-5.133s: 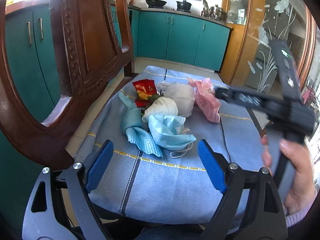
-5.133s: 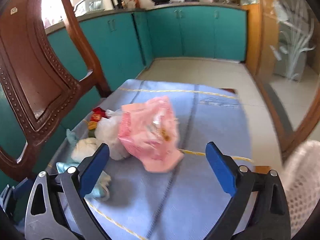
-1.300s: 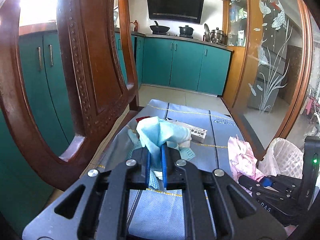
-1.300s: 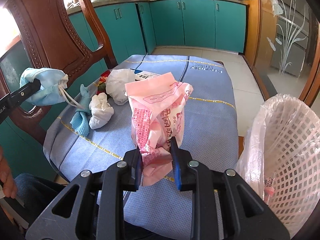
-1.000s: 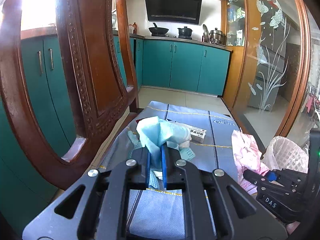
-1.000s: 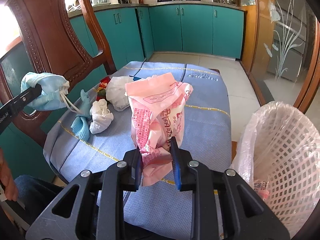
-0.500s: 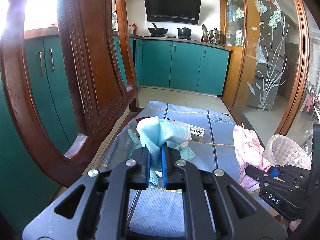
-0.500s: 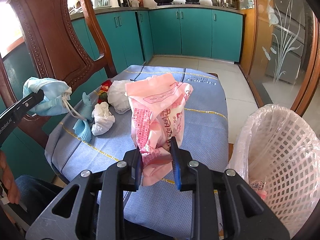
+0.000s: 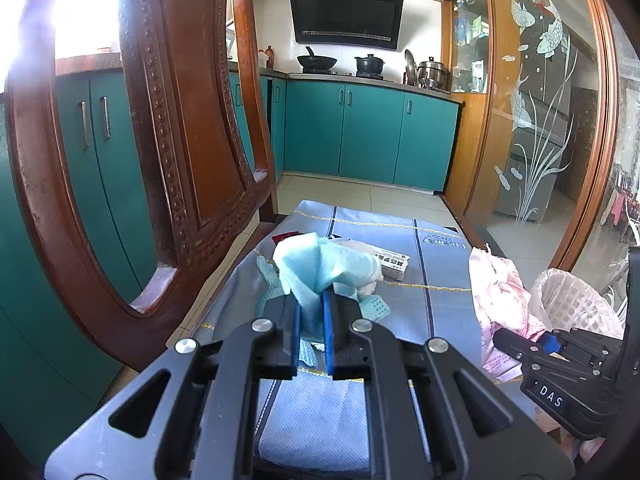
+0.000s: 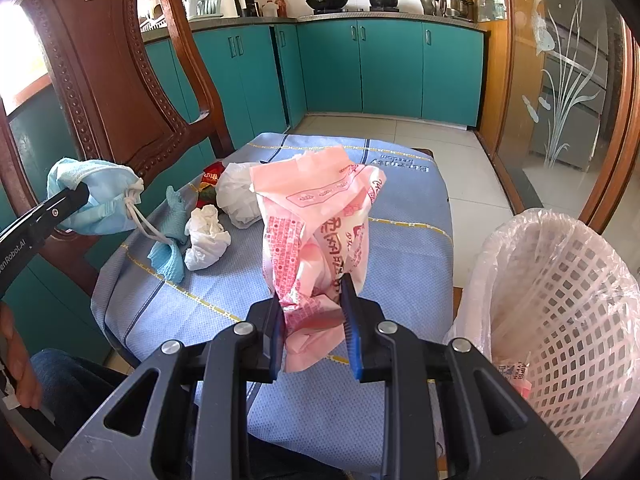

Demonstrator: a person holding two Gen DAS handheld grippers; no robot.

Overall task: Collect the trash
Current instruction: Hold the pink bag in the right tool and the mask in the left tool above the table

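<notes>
My left gripper [image 9: 311, 304] is shut on a light blue face mask [image 9: 316, 268], held above the blue cushion [image 9: 420, 292]. From the right wrist view the same face mask [image 10: 96, 196] hangs at the left with its ear loops dangling. My right gripper [image 10: 312, 292] is shut on a crumpled pink plastic bag [image 10: 316, 220], lifted over the cushion [image 10: 404, 240]. On the cushion lie a white tissue wad [image 10: 206, 236], a teal cloth [image 10: 170, 248], a white plastic bag [image 10: 236, 192] and a red snack wrapper [image 10: 210, 180]. A lined white mesh bin [image 10: 560, 304] stands to the right.
A carved wooden chair back [image 9: 176, 160] rises close on the left. A small white box [image 9: 392, 266] lies further back on the cushion. Teal kitchen cabinets [image 9: 368, 136] and a tiled floor lie beyond. A hand [image 10: 16, 368] shows at the lower left.
Both grippers keep their grip and stay almost still; five seconds ago both stood open over the trash on the cushion.
</notes>
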